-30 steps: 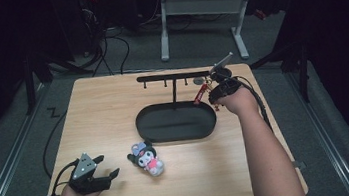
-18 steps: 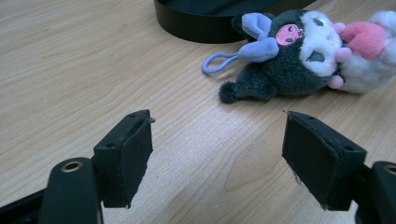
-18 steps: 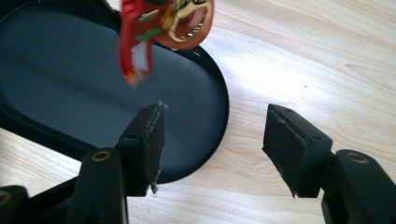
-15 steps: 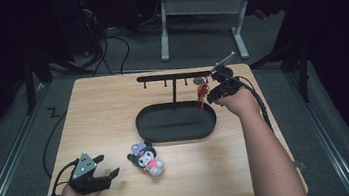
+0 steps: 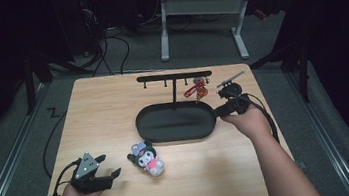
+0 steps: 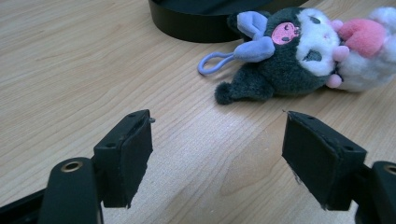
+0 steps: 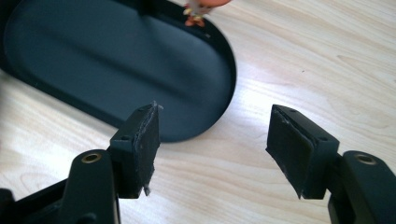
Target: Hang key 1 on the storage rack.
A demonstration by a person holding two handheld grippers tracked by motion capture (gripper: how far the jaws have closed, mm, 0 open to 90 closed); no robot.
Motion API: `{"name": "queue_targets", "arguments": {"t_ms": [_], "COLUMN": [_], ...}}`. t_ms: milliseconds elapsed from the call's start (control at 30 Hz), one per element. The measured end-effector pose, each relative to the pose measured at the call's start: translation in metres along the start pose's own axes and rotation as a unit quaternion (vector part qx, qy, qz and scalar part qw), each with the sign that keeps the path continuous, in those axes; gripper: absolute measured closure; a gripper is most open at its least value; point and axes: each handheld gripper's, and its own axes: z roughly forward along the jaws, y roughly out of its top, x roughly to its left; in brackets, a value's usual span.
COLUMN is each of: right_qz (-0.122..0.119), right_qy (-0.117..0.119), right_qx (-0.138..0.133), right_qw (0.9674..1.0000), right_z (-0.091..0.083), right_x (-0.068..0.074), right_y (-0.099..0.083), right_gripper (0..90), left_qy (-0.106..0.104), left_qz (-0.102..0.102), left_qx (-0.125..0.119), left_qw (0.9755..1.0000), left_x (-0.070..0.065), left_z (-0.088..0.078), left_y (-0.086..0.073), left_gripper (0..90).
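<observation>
From above, a red charm [image 5: 196,91] hangs on the rack [image 5: 174,77] over the tray [image 5: 175,123], the right gripper [image 5: 218,114] just beside it, jaws just opening and empty; the left gripper [image 6: 217,154] gapes before a plush [image 6: 299,51]; the right gripper's own view looks over the tray's rim [image 7: 231,70].

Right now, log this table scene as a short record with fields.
Surface: light wooden table
Stand: black metal rack with hooks over an oval black tray
Hung: red keychain charm on a hook near the rack's right end
Loose: dark plush doll with pink heart, lying in front of the tray
Right gripper: jaws just opened, nothing between them
Left gripper: open, beside the doll
</observation>
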Motion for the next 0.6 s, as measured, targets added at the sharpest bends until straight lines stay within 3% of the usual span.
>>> {"name": "queue_targets", "arguments": {"t_ms": [200,267,467,600], "right_qz": [-0.030,-0.027,-0.033,-0.022], "right_qy": [-0.022,-0.024,-0.019,-0.005], "right_qx": [-0.043,-0.057,-0.080,-0.095], "right_qw": [0.9984,0.9977,0.9961,0.9952], "right_z": [0.005,0.008,0.018,0.025], "right_x": [0.010,0.012,0.019,0.023], "right_y": [-0.039,-0.051,-0.088,-0.109], "right_gripper": [34.8,34.9,37.2,37.8], "left_qy": [0.002,0.000,0.001,0.002], "left_qz": [-0.003,-0.004,-0.005,-0.009], "left_qx": [0.002,0.004,0.006,0.006], "left_qw": [1.0000,1.0000,1.0000,0.9999], "left_x": [-0.001,-0.002,-0.005,-0.005], "left_z": [0.001,0.001,0.002,0.002], "left_y": [0.000,-0.001,-0.001,-0.002], "left_gripper": [24.9,25.4,25.7,25.9]}}
